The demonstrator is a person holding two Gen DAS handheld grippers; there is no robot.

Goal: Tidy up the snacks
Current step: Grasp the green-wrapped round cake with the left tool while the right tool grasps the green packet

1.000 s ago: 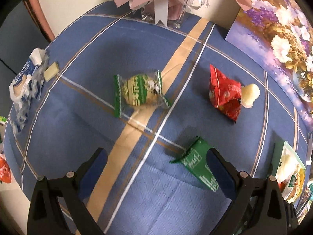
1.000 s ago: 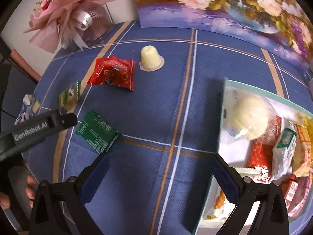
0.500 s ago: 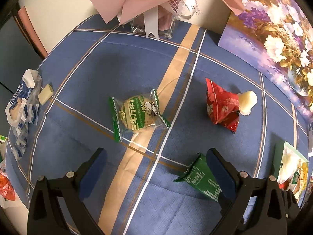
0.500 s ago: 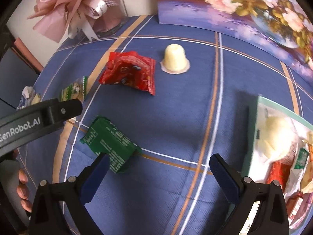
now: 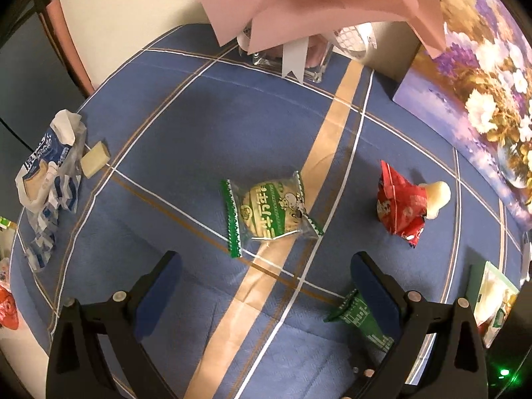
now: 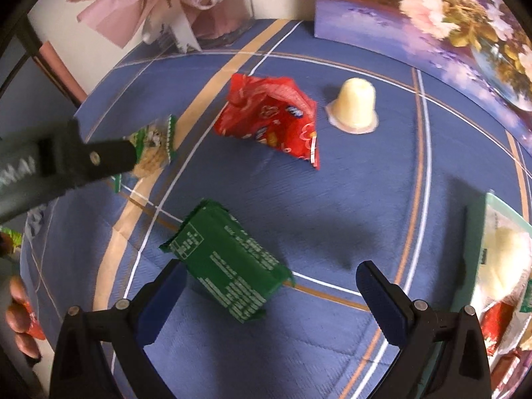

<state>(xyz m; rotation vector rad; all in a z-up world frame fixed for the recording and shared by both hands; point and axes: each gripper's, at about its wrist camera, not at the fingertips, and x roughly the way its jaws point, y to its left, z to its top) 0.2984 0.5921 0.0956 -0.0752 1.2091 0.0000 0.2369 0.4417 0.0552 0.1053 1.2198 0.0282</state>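
A clear green-edged biscuit packet (image 5: 270, 213) lies on the blue tablecloth just ahead of my open, empty left gripper (image 5: 264, 286). A dark green packet (image 6: 229, 262) lies between the fingers of my open, empty right gripper (image 6: 269, 291), nearer the left finger; it also shows in the left wrist view (image 5: 360, 321), partly behind the right finger. A red packet (image 6: 271, 123) and a pale jelly cup (image 6: 354, 106) lie further back. The left gripper's finger (image 6: 86, 163) reaches in at the left of the right wrist view, over the biscuit packet (image 6: 154, 148).
A light green tray (image 6: 478, 232) holding several snacks sits at the right. A glass vase with pink wrapping (image 5: 286, 50) and a flower picture (image 5: 472, 76) stand at the back. A torn blue-white wrapper (image 5: 46, 183) and a small beige block (image 5: 94, 163) lie at the left edge.
Both grippers have moved forward and lower over the cloth. The biscuit packet is now closer to my left gripper, and the dark green packet has come between my right gripper's fingers.
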